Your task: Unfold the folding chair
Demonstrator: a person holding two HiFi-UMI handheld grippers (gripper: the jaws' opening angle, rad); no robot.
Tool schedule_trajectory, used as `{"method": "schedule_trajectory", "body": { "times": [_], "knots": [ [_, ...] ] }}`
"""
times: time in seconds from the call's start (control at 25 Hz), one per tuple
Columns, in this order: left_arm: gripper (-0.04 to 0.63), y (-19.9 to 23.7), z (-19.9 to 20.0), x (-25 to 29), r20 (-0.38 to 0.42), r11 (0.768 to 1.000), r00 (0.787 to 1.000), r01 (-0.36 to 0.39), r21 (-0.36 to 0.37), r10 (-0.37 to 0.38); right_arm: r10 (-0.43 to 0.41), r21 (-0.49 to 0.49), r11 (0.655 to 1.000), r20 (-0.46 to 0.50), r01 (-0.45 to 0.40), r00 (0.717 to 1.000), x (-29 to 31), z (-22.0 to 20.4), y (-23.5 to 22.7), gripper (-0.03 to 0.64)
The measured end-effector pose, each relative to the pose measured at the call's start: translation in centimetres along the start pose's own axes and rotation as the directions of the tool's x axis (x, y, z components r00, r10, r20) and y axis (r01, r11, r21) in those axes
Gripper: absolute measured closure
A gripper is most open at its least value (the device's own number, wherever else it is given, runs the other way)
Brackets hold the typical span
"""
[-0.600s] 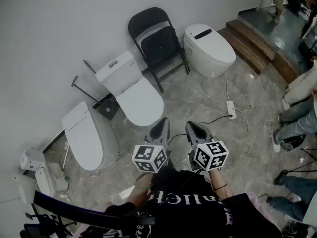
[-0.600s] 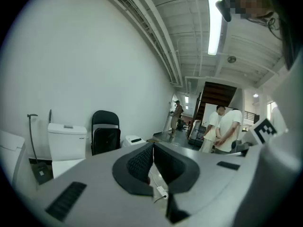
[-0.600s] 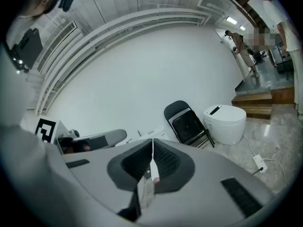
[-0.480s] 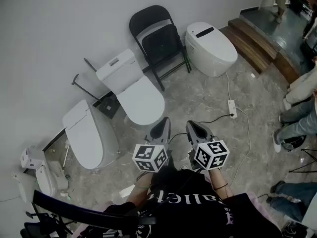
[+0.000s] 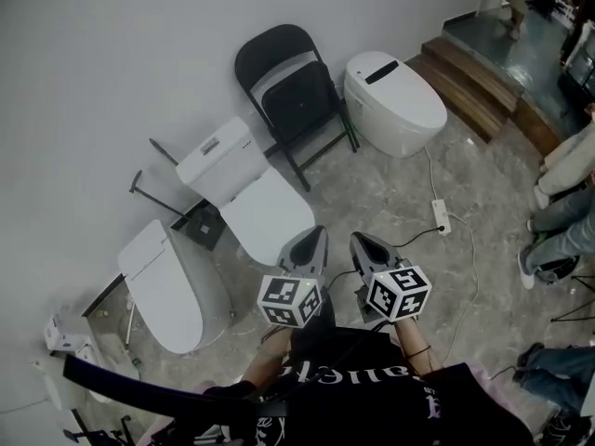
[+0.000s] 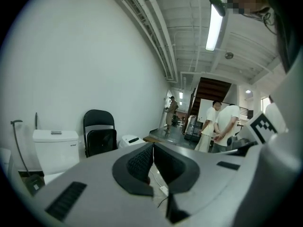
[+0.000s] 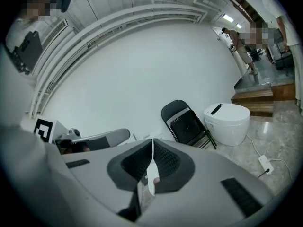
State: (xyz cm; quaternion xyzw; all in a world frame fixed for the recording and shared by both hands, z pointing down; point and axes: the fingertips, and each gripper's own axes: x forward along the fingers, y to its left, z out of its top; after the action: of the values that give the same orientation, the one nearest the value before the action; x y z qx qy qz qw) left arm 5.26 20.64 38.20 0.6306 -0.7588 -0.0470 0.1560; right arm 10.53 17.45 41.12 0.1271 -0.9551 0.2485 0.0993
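Though little has shifted, left tongs (image 5: 310, 242) and right tongs (image 5: 364, 245) stay clenched empty — black metal folding chair (image 5: 296, 96) waits well ahead.

The folding chair (image 5: 296, 96) is black, the toilets (image 5: 265, 207) white, the floor (image 5: 400, 198) grey-veined, the far steps (image 5: 474, 77) seemingly brown.

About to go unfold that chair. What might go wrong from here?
The folding chair leans folded on the wall, tight between the tank toilet and the smart toilet; swinging it open there may strike either.
The power strip and its cable lie on the floor near the path: a trip risk.
The left gripper and right gripper are shut, so open them first.
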Motion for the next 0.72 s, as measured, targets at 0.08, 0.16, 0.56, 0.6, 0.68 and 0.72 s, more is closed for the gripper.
{"method": "schedule_trajectory", "body": {
  "times": [0.08, 0.16, 0.56, 0.6, 0.68, 0.72],
  "knots": [
    [0.591, 2.4, 1.4, 2.0, -0.002, 1.0, 1.0, 0.022, -0.007, -0.022, -0.01, -0.004, 1.0, 0.006, 0.01, 1.0, 3.2, 1.4, -0.1, 0.597],
    [0.591, 5.0, 3.0, 4.1, -0.009, 0.999, 0.999, 0.05, -0.002, -0.05, -0.024, 0.0, 1.0, 0.021, 0.024, 1.0, 6.6, 3.1, -0.1, 0.597],
    [0.591, 17.8, 9.7, 11.8, -0.016, 0.993, 0.993, 0.121, 0.013, -0.121, -0.093, 0.019, 0.996, 0.078, 0.092, 0.993, 20.9, 9.3, -0.6, 0.597],
    [0.591, 18.8, 9.8, 12.3, -0.018, 0.993, 0.993, 0.117, 0.001, -0.117, -0.096, 0.015, 0.995, 0.075, 0.095, 0.993, 21.8, 9.7, -0.7, 0.597],
    [0.591, 20.2, 9.9, 13.3, -0.026, 0.993, 0.993, 0.115, -0.022, -0.116, -0.102, 0.005, 0.995, 0.072, 0.102, 0.992, 23.2, 10.5, -1.0, 0.597],
    [0.591, 20.8, 9.9, 13.8, -0.031, 0.993, 0.993, 0.116, -0.029, -0.117, -0.104, 0.002, 0.995, 0.072, 0.104, 0.992, 23.9, 10.8, -1.3, 0.597]
  ]
}}
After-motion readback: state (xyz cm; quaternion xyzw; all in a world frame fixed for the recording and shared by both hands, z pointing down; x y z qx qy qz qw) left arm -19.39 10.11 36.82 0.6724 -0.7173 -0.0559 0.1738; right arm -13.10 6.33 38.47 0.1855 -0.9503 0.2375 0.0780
